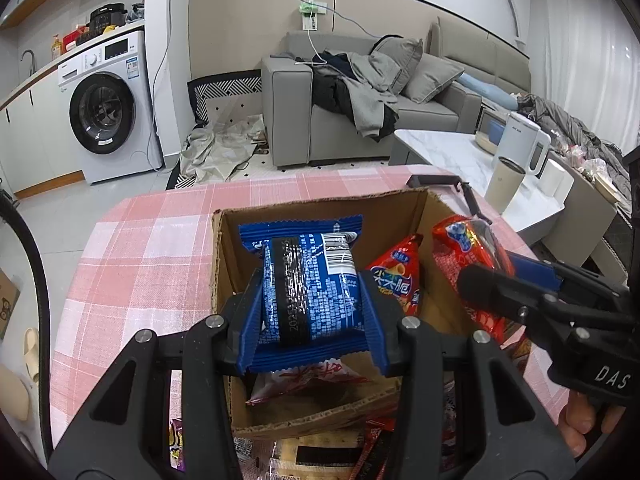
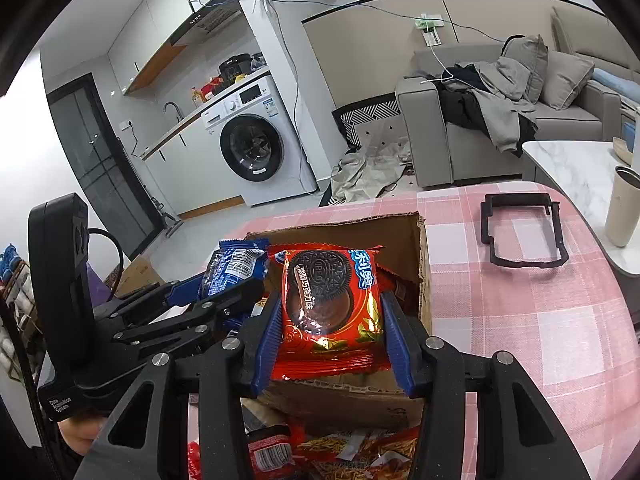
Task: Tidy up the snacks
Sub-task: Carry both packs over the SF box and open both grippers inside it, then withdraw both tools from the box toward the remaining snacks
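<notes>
A: How far along?

B: Partway, I'd judge. The cardboard box (image 1: 320, 216) already holds a red snack bag (image 1: 396, 276). The left gripper (image 1: 312, 304) clamps a blue biscuit packet (image 1: 308, 284) above it; the right gripper (image 2: 330, 320), at three o'clock, clamps a red Oreo packet (image 2: 330, 300).

A: What's left?

B: Loose packets (image 2: 340, 452) at six o'clock, cut off by the frame. The box floor is mostly hidden.

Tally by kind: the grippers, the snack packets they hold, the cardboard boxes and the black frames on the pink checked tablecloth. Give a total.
Black two-finger grippers with blue pads: 2 (left gripper, right gripper)
Held foil snack packets: 2 (blue packet, red biscuit packet)
Brown cardboard box: 1
Black rectangular frame: 1
Total: 6
</notes>
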`<control>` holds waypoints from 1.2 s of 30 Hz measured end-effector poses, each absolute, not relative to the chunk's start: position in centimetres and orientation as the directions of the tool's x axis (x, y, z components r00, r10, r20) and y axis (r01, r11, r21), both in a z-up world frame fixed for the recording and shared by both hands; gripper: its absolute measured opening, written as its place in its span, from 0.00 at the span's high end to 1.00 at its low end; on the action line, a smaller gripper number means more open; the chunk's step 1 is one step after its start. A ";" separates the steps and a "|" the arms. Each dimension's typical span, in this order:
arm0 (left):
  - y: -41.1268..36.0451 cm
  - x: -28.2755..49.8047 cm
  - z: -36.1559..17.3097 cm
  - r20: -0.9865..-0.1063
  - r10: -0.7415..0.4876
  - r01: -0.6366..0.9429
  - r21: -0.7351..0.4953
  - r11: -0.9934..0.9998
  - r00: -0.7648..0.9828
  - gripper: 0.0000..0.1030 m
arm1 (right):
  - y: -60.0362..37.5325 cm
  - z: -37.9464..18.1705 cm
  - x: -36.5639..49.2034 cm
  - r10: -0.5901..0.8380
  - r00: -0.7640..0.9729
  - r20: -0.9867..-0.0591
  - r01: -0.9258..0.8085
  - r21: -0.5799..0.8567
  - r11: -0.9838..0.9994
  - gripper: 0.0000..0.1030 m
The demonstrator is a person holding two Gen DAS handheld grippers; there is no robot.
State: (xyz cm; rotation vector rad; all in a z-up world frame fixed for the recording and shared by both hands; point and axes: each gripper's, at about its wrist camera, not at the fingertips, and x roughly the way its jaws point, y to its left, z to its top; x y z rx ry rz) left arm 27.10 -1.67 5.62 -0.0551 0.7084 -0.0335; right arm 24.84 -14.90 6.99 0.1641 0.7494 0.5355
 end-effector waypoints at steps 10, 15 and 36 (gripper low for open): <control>-1.9 25.9 5.9 -0.624 -0.054 0.037 -0.040 0.999 0.779 0.20 | -15.2 7.2 24.4 0.511 0.611 -0.604 -0.421 0.298 0.857 0.17; -2.0 23.8 6.7 -0.612 -0.035 0.028 -0.021 0.999 0.790 0.01 | -15.8 8.0 22.4 0.450 0.669 -0.591 -0.407 0.216 0.888 0.00; 3.5 11.0 5.9 -0.546 0.022 -0.093 -0.103 0.990 0.837 0.01 | -17.5 6.1 14.1 0.329 0.748 -0.577 -0.350 0.079 0.933 0.00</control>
